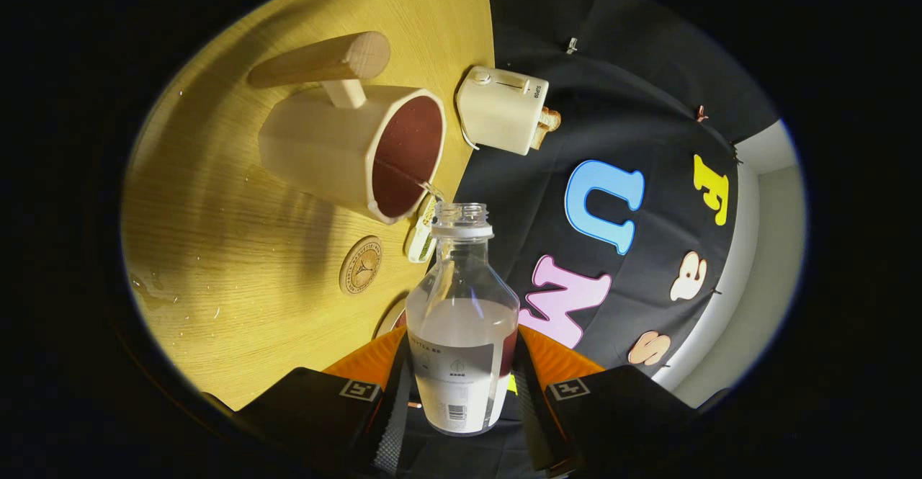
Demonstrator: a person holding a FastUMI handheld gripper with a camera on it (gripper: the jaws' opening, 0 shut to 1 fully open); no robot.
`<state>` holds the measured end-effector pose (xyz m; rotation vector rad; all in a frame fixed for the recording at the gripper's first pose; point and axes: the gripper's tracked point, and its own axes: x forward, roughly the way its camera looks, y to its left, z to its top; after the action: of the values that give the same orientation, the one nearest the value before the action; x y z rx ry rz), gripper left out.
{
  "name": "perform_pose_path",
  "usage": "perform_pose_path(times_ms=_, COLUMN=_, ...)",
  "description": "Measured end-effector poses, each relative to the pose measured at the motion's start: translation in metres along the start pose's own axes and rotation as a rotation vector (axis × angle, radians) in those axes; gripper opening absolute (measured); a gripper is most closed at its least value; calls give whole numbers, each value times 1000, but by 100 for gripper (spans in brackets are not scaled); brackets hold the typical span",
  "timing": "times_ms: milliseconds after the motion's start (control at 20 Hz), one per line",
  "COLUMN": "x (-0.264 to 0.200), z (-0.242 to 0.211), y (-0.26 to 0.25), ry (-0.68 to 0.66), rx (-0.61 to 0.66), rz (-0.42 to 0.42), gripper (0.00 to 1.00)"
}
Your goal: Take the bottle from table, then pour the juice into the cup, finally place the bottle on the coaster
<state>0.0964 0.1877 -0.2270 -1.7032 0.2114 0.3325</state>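
My gripper [461,392] is shut on a clear plastic bottle [461,306] with a white label, one finger pressing on each side of its lower body. The whole view is tilted, so the wooden table [216,212] stands steeply to one side. The uncapped bottle mouth [462,214] sits right at the rim of a cream cup [338,148] with a wooden handle. Dark red juice shows inside the cup, and a thin glinting trickle runs at the rim by the mouth. A round wooden coaster [361,265] lies on the table just beside the cup, ahead of the fingers.
A cream toaster [502,109] with bread in it stands at the table's edge beyond the cup. A small white object [423,238] lies between the coaster and the bottle's neck. Spilled drops [155,288] wet the table farther out. The booth's black cloth wall hangs behind the bottle.
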Motion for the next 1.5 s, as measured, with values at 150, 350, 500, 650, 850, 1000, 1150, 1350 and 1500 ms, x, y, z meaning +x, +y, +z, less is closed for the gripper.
perform_pose_path(times_ms=150, x=1, z=1, y=0, ry=-4, rx=-12, rz=0, gripper=69)
perform_pose_path(times_ms=350, x=1, z=1, y=-1, ry=-12, rx=-35, rz=-4, gripper=69)
perform_pose_path(times_ms=500, x=2, z=2, y=-4, ry=-23, rx=-66, rz=-16, gripper=69)
perform_pose_path(times_ms=650, x=3, z=1, y=-5, ry=-30, rx=-84, rz=-24, gripper=69)
perform_pose_path(times_ms=850, x=5, z=-4, y=-6, ry=-26, rx=-96, rz=-28, gripper=69)
perform_pose_path(times_ms=1000, x=6, z=-3, y=-9, ry=-35, rx=-118, rz=-39, gripper=69)
perform_pose_path(times_ms=1150, x=6, z=-3, y=-13, ry=-51, rx=-146, rz=-53, gripper=69)
perform_pose_path(times_ms=1350, x=9, z=0, y=-18, ry=-70, rx=-175, rz=-68, gripper=69)
perform_pose_path(times_ms=1500, x=11, z=3, y=-22, ry=-85, rx=-195, rz=-81, gripper=69)
